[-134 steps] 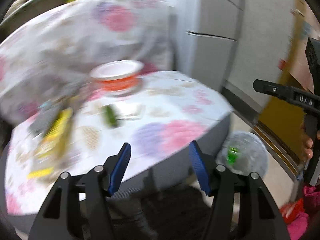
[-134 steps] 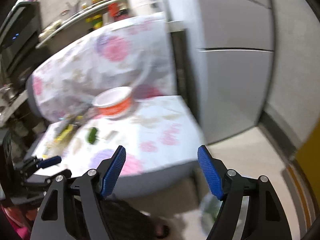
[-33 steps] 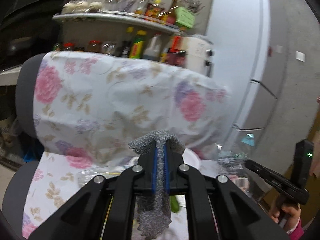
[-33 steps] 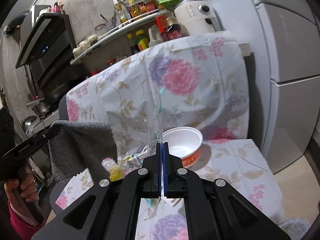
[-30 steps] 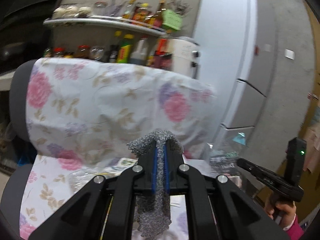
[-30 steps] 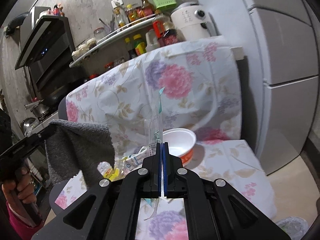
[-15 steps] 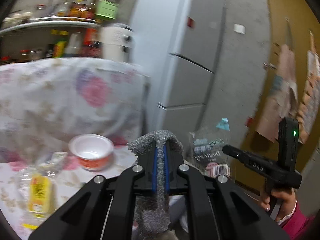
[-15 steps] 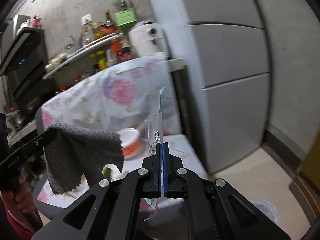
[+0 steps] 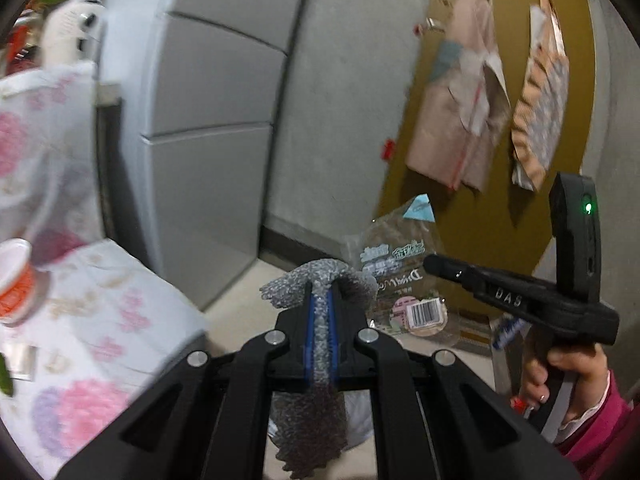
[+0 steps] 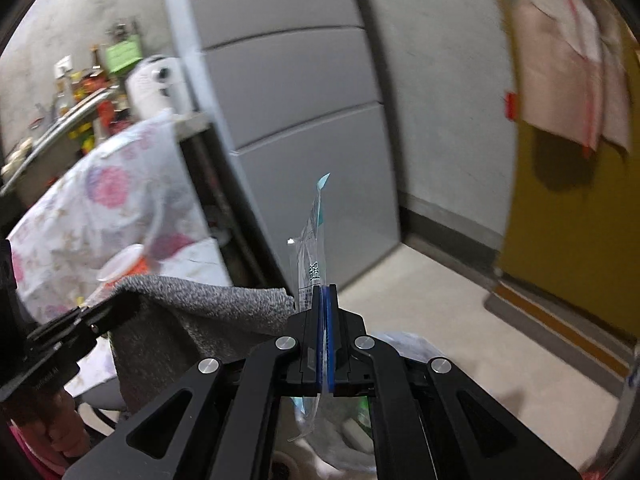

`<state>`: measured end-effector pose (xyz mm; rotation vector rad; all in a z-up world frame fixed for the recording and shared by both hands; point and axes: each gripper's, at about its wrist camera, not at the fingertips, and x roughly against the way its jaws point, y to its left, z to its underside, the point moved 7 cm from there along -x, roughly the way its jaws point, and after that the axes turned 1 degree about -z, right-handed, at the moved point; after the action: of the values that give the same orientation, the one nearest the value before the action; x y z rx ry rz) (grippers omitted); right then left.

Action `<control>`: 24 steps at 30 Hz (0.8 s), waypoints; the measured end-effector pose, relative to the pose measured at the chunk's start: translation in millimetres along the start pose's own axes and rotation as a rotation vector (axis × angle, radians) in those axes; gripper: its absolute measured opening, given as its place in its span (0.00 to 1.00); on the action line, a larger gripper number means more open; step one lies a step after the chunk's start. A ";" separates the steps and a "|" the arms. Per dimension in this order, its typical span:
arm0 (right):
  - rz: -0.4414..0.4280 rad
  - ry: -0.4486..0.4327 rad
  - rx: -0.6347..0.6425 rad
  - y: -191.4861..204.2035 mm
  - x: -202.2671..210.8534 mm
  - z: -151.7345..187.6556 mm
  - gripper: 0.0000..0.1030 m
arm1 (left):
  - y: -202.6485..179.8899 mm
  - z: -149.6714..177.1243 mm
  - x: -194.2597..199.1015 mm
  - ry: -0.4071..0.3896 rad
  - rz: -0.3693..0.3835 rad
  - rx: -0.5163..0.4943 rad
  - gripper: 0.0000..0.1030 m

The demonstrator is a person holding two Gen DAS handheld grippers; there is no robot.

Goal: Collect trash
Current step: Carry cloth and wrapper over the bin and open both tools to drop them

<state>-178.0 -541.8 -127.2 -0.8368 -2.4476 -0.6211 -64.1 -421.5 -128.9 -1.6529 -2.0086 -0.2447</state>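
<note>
The left hand-held gripper (image 9: 319,332) is clamped on a grey knitted cloth (image 9: 316,420), which folds over the fingertips and hangs down below them. The right hand-held gripper (image 10: 323,344) is pinched together on a clear plastic wrapper (image 10: 314,256) that stands edge-on above its tips. Below and just past the right one, a pale bag with scraps inside (image 10: 352,432) sits on the floor, probably where the trash is meant to go. To the left is the table (image 9: 120,320) under a floral cover, with a red-and-white paper bowl (image 9: 14,280) on it; beyond stand a grey fridge (image 10: 300,120) and a yellow door (image 9: 480,208). Risks: the thin wrapper is light and may flutter past the bag's opening on release, and the dangling cloth could brush the bag or hide the opening from view.
</note>
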 end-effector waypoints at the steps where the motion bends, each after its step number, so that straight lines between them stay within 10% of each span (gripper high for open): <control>1: 0.014 0.013 -0.015 -10.9 -3.0 6.1 0.02 | -5.4 8.6 -13.6 0.028 0.012 -0.003 0.04; 10: 0.081 0.189 -0.119 -67.0 -60.8 60.3 0.02 | -18.0 46.7 -95.4 0.222 0.036 -0.023 0.04; 15: 0.100 0.282 -0.139 -80.5 -95.6 81.7 0.07 | -11.0 54.6 -113.7 0.270 0.032 -0.008 0.38; 20: 0.089 0.354 -0.174 -84.3 -122.9 95.4 0.07 | -1.3 54.3 -112.9 0.274 0.027 0.013 0.43; 24: 0.099 0.400 -0.175 -82.4 -129.9 103.0 0.37 | 14.1 42.5 -94.9 0.233 -0.012 0.038 0.49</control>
<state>-170.7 -600.5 -302.6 -0.8049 -2.0017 -0.8816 -51.3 -480.4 -214.8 -1.5144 -1.8376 -0.3833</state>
